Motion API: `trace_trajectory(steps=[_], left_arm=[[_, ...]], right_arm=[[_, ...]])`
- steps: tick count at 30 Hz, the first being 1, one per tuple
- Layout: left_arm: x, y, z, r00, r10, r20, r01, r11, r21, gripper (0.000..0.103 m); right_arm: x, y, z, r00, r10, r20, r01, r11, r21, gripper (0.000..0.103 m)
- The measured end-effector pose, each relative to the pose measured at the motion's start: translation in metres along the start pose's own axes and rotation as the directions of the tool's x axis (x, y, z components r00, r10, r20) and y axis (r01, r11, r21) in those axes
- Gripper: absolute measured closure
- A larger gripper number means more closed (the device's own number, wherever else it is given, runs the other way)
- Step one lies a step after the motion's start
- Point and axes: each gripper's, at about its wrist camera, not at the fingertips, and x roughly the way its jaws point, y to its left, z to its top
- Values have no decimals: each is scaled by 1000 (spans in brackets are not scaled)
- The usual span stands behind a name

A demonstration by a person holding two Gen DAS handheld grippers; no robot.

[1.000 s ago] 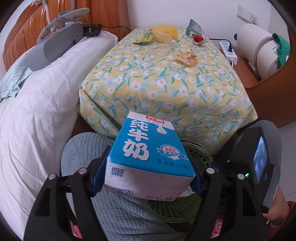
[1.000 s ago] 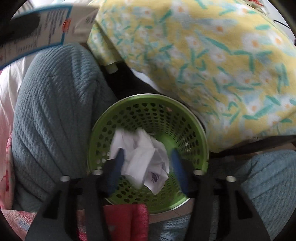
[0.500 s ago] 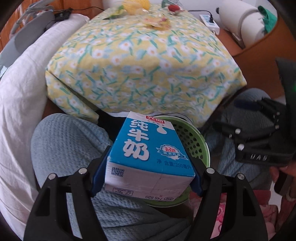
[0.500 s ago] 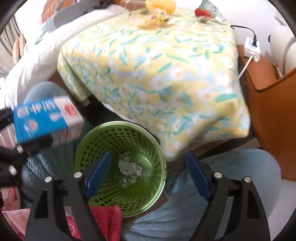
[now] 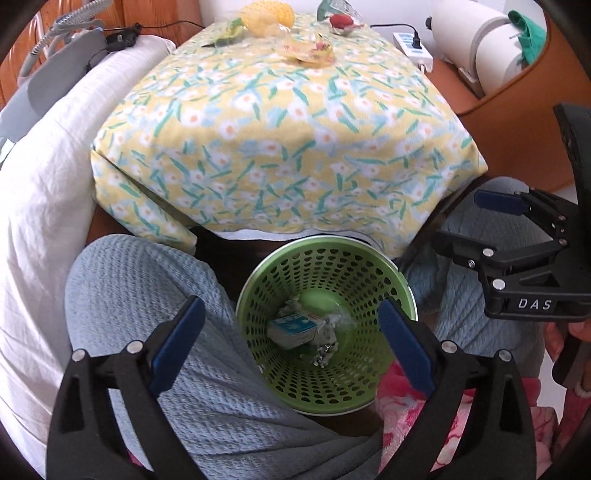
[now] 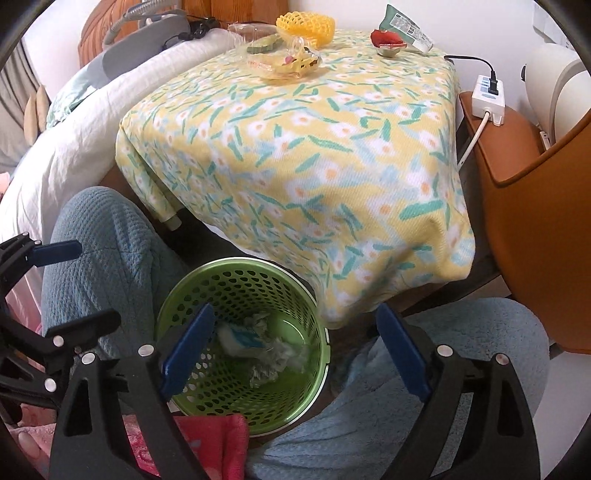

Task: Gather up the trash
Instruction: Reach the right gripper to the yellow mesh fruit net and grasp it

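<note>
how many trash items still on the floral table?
About 5, all at the far edge: yellow foam net, green scrap, clear plastic wrapper, red piece, green packet. Some may be hidden behind these.

The floral-clothed table (image 6: 314,155) carries a yellow net (image 6: 306,23) and wrappers (image 6: 284,62).

Floral yellow tablecloth (image 6: 332,147), white bedding (image 5: 48,177), white power strip (image 6: 487,92), orange wooden cabinet (image 6: 535,206), blue-grey knit trousers (image 5: 147,295)

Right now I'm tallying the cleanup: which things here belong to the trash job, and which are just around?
Job: green perforated plastic basket; blue-and-white milk carton in it; crumpled clear plastic wrapper; yellow foam fruit net.

Around: white power strip; white bedsheet.
</note>
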Motion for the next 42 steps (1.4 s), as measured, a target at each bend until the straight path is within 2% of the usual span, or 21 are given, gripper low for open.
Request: trace_trajectory(steps=[8, 13, 15, 17, 24, 31, 34, 37, 42], left_arm=[[-14, 17, 9, 998, 23, 58, -21, 999, -36, 12], [-24, 38, 34, 991, 61, 118, -53, 996, -70, 12], [-29, 43, 50, 985, 73, 154, -62, 995, -76, 12], [-31, 48, 66, 980, 81, 183, -68, 995, -77, 12], [-30, 53, 119, 962, 46, 268, -37, 999, -39, 8], [-6, 59, 179, 959, 22, 283, -18, 1000, -18, 8], [7, 60, 202, 960, 14, 280, -14, 1000, -5, 8], [22, 62, 223, 962, 2, 274, -5, 1000, 8, 8], [42, 66, 248, 967, -9, 255, 8, 1000, 4, 8]], right_arm=[[-15, 4, 9, 999, 9, 47, -9, 1000, -1, 14], [-31, 6, 37, 993, 19, 118, -17, 1000, -21, 14], [-37, 6, 58, 986, 27, 164, -22, 999, -29, 13], [-40, 5, 75, 980, 29, 195, -23, 999, -34, 9], [-37, -5, 156, 962, 66, 266, -58, 998, -40, 8], [-3, -15, 240, 965, 104, 239, -100, 995, -29, 8], [28, -22, 282, 973, 111, 203, -108, 994, -29, 9], [56, -26, 310, 980, 103, 169, -99, 995, -30, 9], [97, -29, 336, 987, 122, 104, -119, 992, -35, 9]])
